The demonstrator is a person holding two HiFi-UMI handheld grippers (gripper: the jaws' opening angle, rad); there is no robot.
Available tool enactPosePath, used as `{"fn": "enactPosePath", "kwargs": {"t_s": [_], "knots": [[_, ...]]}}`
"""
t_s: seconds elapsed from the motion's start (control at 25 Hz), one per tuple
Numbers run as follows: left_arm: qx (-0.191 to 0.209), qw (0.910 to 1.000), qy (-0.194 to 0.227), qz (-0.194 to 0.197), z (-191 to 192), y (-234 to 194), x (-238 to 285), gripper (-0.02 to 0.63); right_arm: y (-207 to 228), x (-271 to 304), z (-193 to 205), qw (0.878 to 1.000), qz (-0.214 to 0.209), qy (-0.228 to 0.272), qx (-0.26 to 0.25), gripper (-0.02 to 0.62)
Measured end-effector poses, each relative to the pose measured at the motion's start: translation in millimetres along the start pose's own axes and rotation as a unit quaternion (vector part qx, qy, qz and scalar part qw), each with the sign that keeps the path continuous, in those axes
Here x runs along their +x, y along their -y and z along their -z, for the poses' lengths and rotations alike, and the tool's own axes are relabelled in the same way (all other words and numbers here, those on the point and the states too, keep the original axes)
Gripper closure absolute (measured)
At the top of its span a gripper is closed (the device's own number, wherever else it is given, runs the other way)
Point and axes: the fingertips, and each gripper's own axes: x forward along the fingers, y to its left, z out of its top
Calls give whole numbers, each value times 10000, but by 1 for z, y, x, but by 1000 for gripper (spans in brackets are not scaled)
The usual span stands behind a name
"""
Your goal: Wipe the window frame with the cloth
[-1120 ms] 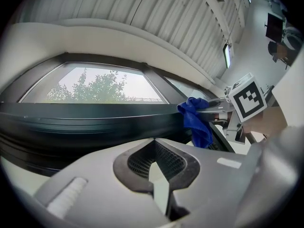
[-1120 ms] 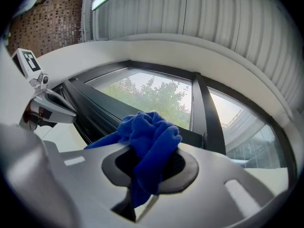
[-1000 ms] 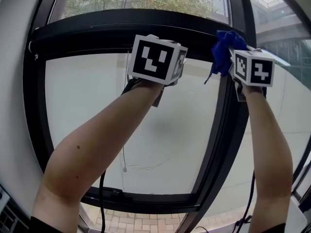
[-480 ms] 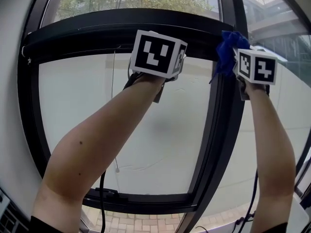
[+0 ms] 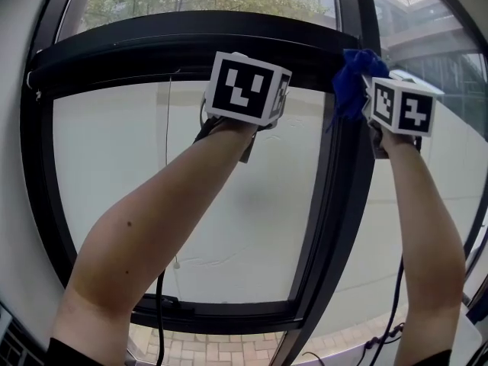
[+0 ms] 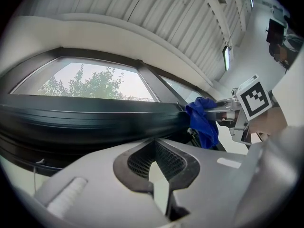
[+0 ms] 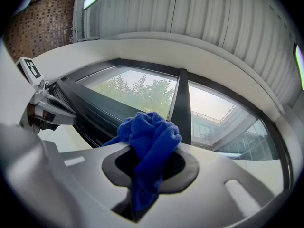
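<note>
Window frame [image 5: 152, 52]; arms [image 5: 152, 227] upstretched, cloth [image 5: 349, 82] aloft

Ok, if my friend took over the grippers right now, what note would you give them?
Left gripper: fingers shut, empty, held up by the window frame, just below its top bar.
Right gripper: fingers shut on the blue cloth, raised at the corner where the top bar meets the upright post.
Done: cloth is gripped and up at the frame; how much is already wiped doesn't show.
Left: probably wipe along the bar and down the post, keeping the cloth pinched.
</note>
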Motion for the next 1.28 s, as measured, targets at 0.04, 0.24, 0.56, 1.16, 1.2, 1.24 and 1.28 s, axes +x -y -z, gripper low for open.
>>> {"fn": "enactPosePath", "kwargs": {"t_s": [0.04,0.24,0.56,1.16,1.2,1.24,1.28], "knots": [[-19,10000,-3,41,0,3,0,612,1,-3,1,10000,-15,0,35,511],[-4,9996,59,259,-7,23,3,612,4,-19,1,9999,-105,-39,37,511],[113,9992,144,353,-17,42,1,612,9,-30,5,9999,-132,-94,15,512],[53,9995,-141,291,19,44,9,612,-7,2,48,9982,-221,-545,-68,512],[53,9995,-152,275,22,42,9,612,-9,5,49,9983,-220,-529,-66,512],[41,9995,-167,268,24,40,10,612,-10,7,49,9985,-212,-498,-41,512],[18,9995,-182,268,27,39,10,612,-10,8,49,9987,-199,-473,-22,512]]}}
